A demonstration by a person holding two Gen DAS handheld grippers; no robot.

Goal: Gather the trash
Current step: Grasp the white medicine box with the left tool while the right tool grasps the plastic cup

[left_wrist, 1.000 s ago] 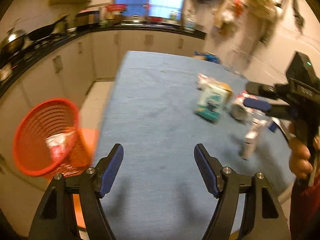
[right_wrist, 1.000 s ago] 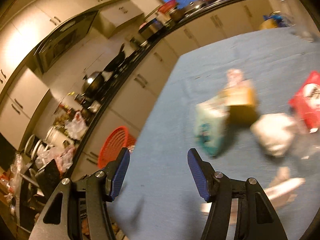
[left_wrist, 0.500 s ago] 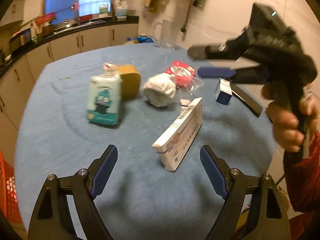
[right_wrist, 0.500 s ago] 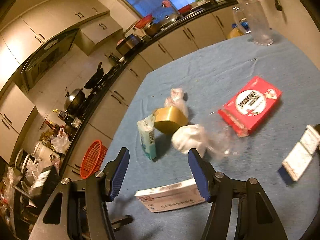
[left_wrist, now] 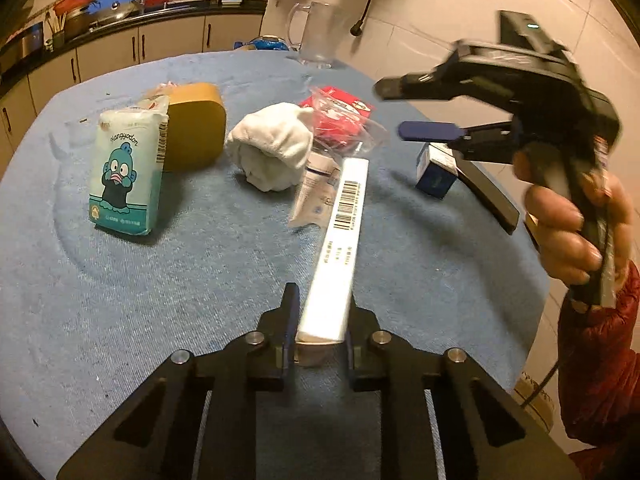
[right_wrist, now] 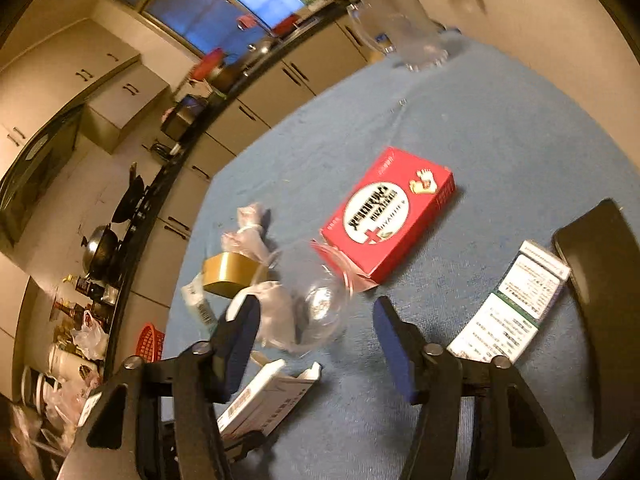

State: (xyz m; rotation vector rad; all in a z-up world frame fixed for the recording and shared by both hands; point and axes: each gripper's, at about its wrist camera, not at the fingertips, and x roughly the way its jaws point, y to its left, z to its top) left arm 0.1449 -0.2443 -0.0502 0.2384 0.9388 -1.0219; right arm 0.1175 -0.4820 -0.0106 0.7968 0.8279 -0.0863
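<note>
My left gripper (left_wrist: 320, 320) is shut on the near end of a long white box with a barcode (left_wrist: 344, 216), which lies on the blue tablecloth (left_wrist: 160, 300). The same white box (right_wrist: 264, 396) shows low in the right wrist view. My right gripper (right_wrist: 316, 332) hovers over a crumpled clear plastic wrapper (right_wrist: 324, 308) and a white wad (right_wrist: 276, 316). Its jaws are closing with the wrapper between them, and the pads are not pressing on it. In the left wrist view the right gripper (left_wrist: 394, 110) hangs above the red box (left_wrist: 340, 112), with the white wad (left_wrist: 276, 152) to its left.
A cartoon tissue pack (left_wrist: 124, 172), a brown block (left_wrist: 196, 128), a red box (right_wrist: 384, 216), a small printed carton (right_wrist: 508, 312) and a black flat object (right_wrist: 600, 280) lie on the table. A glass mug (left_wrist: 316, 36) stands at the far edge. A red basket (right_wrist: 150, 340) sits on the floor to the left.
My left gripper came down and shut on the long white box. My right gripper swung over the clear wrapper and its jaws narrowed.
</note>
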